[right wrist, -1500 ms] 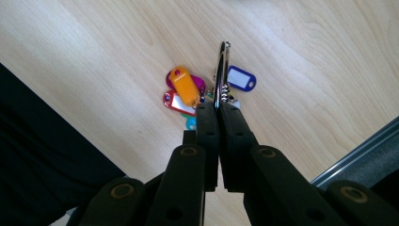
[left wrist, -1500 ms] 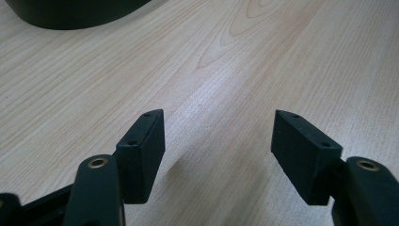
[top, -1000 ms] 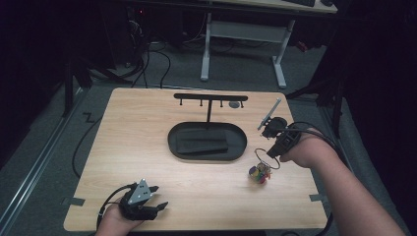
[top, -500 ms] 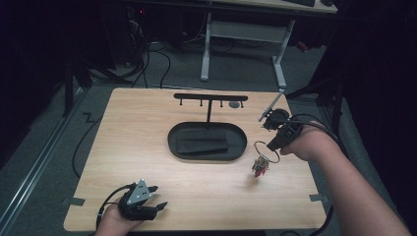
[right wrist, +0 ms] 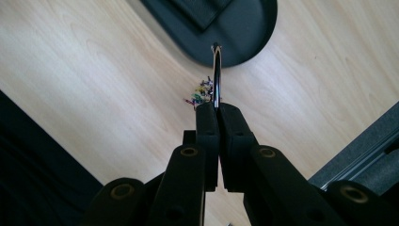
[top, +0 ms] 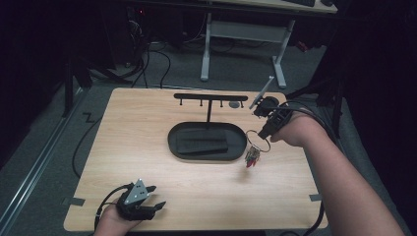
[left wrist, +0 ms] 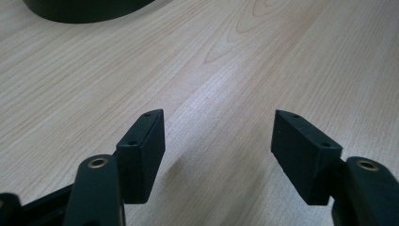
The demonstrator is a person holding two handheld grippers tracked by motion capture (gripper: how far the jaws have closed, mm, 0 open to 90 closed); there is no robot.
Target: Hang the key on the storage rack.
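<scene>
The right gripper (right wrist: 216, 110) has its two black jaws pressed together on the edge of a thin silver metal ring (right wrist: 216, 75), which stands edge-on straight out from the jaw tips in the right gripper view. A small bunch of multicoloured charms (right wrist: 201, 93) hangs from the ring just beside the jaw tips. In the high view the right gripper (top: 261, 132) holds the ring (top: 258, 141) clear of the light wooden tabletop (top: 147, 113), with the charms (top: 252, 158) dangling below it, just off the right end of the black oval tray (top: 206, 142). The tray's rounded end (right wrist: 254, 33) lies beyond the ring in the right gripper view. From the tray's far side rises a black T-shaped stand with small hooks under its crossbar (top: 210, 97), near the back edge of the tabletop. The right hand (top: 295, 130) and forearm come in from the lower right.

The left gripper (left wrist: 219, 132) has its jaws spread wide with nothing between them, only bare wood grain below. In the high view the left gripper (top: 156, 196) sits low at the front left of the tabletop, well apart from the tray and the ring.
</scene>
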